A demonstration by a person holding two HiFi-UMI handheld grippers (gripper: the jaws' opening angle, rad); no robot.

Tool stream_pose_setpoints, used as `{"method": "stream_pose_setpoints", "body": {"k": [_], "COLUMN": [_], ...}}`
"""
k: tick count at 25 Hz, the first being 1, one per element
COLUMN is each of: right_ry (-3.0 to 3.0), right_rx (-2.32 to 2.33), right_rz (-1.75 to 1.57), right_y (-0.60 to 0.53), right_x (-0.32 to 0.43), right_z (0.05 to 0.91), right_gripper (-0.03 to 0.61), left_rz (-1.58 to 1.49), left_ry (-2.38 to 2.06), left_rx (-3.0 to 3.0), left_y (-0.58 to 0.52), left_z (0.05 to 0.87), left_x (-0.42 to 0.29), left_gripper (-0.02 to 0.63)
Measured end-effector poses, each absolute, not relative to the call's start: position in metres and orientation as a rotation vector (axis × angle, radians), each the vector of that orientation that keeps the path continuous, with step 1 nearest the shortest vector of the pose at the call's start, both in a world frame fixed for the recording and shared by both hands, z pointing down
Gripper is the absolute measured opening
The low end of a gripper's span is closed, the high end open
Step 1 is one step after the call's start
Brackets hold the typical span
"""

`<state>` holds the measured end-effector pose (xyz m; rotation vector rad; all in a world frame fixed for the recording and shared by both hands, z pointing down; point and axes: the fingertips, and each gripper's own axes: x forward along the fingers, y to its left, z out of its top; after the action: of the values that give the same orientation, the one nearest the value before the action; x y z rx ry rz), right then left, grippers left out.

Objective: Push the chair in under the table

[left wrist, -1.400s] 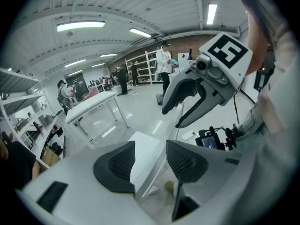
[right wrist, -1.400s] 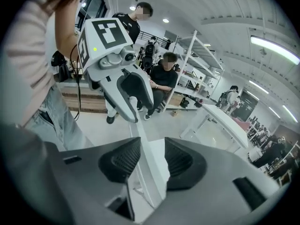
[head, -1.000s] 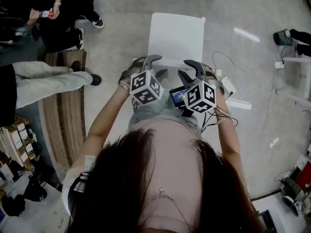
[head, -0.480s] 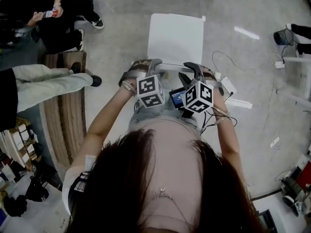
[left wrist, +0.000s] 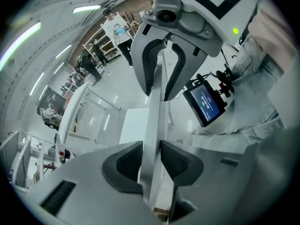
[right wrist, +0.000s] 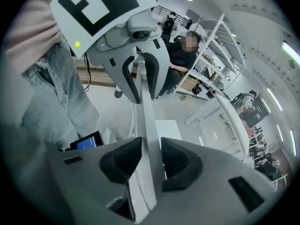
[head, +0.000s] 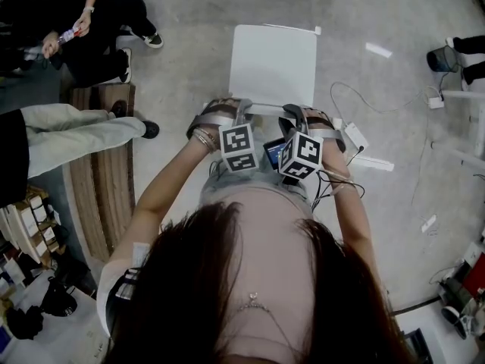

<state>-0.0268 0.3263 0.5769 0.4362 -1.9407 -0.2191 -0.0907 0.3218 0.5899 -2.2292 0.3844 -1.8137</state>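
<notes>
1. The left tool [left wrist: 151,159] was closing its jaws, and both pads met the thin white backrest [left wrist: 154,116] of the chair [head: 273,63].
2. The right tool [right wrist: 149,159], just beside the left one, straddled the same backrest. Its jaws were closing but still nearly full wide, with a slight gap at the pads.
3. The chair's seat lay just beyond both tool tips, on the floor [head: 189,59].

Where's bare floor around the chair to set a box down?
Bare floor lies beyond the chair, toward the picture's top, and in the strip between the chair and the wooden planks. The seat is bare too. Crowded: right of the chair, cables and a power strip; left, people's legs.
</notes>
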Motion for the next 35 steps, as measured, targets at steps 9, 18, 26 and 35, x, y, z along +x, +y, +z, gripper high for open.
{"method": "stream_pose_setpoints", "body": {"k": [9, 18, 26, 35], "right_ry": [-1.912, -1.908, -1.894, -1.880], "right_rx": [0.371, 0.355, 0.378, 0.408], "right_rz": [-0.255, -0.278, -0.275, -0.265], "right_y": [0.326, 0.323, 0.306, 0.285], "right_x": [-0.033, -0.035, -0.034, -0.039], "right_z": [0.578, 0.578, 0.576, 0.576], "right_gripper": [0.118, 0.117, 0.117, 0.117], "left_rz": [-1.848, -1.863, -1.867, -1.884], "left_ry": [0.362, 0.359, 0.348, 0.312], "left_rx": [-2.229, -2.273, -2.272, -2.253], "left_y": [0.322, 0.319, 0.302, 0.281], "left_z": [0.590, 0.589, 0.588, 0.587], "left_x": [-0.094, -0.096, -0.094, -0.099], "left_gripper": [0.114, 0.110, 0.107, 0.104]}}
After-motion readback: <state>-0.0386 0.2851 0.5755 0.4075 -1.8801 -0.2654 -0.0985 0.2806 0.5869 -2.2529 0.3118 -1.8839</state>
